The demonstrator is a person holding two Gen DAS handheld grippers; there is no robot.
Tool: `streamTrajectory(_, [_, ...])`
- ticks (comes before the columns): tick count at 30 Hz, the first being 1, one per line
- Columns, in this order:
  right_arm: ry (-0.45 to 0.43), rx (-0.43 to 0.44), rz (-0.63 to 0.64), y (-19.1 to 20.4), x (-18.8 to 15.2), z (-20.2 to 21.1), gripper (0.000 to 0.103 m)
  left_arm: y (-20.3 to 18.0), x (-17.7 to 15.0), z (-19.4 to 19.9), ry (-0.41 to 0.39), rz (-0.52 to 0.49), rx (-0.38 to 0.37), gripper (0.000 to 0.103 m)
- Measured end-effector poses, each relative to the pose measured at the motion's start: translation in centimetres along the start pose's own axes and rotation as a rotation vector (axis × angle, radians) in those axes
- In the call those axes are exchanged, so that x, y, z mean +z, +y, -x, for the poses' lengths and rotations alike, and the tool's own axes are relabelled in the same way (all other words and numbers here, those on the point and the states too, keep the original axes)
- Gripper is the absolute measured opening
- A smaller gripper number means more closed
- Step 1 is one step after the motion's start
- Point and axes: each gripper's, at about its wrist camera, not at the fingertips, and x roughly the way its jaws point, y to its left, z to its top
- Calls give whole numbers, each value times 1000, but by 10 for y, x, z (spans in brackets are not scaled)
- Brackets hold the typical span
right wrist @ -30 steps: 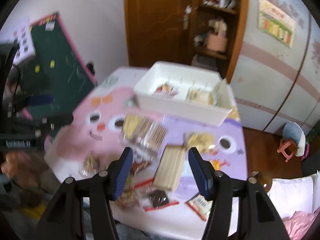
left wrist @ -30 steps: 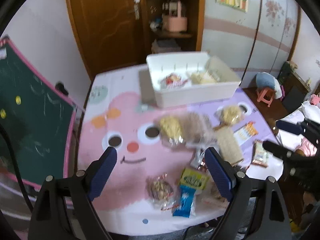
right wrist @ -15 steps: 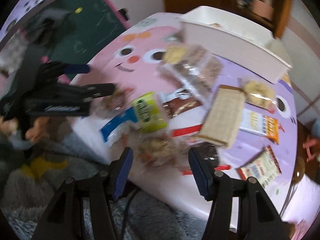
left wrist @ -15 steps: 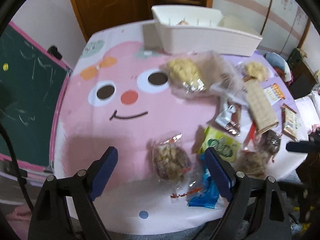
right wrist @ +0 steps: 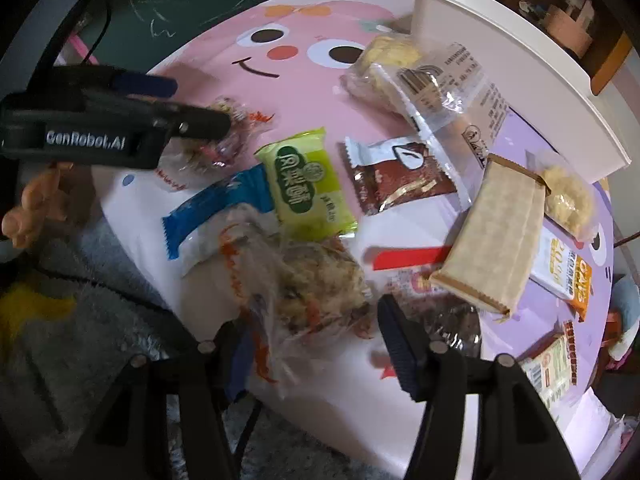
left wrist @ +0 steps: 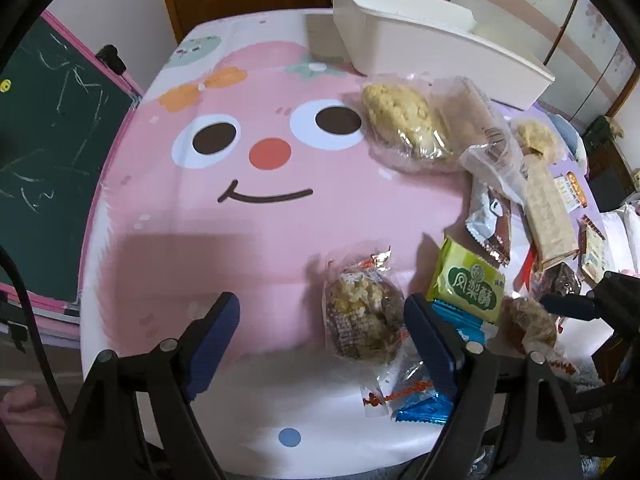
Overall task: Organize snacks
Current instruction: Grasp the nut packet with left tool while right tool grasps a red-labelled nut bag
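Several wrapped snacks lie on the pink cartoon tabletop (left wrist: 192, 216). My left gripper (left wrist: 324, 340) is open low over the near edge, with a clear-wrapped brown cake (left wrist: 362, 314) between its fingers, nearer the right one. My right gripper (right wrist: 308, 344) is open around a clear-wrapped crumbly cake (right wrist: 312, 280). A green packet (right wrist: 308, 184), a blue packet (right wrist: 216, 208), a brown packet (right wrist: 400, 180) and a beige wafer pack (right wrist: 500, 236) lie nearby. The left gripper also shows in the right wrist view (right wrist: 180, 100).
A white bin (left wrist: 432, 40) stands at the table's far side, also in the right wrist view (right wrist: 520, 64). A green chalkboard (left wrist: 44, 140) stands left of the table. More packets (right wrist: 560, 264) lie at the right edge. Grey fluffy fabric (right wrist: 80, 340) lies below the near edge.
Both grippers have dropped and moved forward toward the snacks at the near edge. The brown cake now sits between my left fingers and the crumbly cake between my right fingers.
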Motion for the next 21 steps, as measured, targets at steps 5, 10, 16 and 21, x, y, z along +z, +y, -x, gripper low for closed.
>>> streamTrajectory(5, [-33, 6, -37, -12, 2, 3, 44, -1, 2, -11, 34, 25, -56, 72])
streamTrajectory(10, [-50, 30, -81, -27, -1, 6, 44, -11, 2, -18, 39, 7, -43, 49])
streamTrajectory(16, [-91, 66, -147, -40, -6, 18, 43, -15, 2, -16, 7, 4, -17, 46])
streamTrajectory(21, [-146, 122, -229, -57, -6, 37, 30, -18, 7, 4, -42, 1, -5, 45])
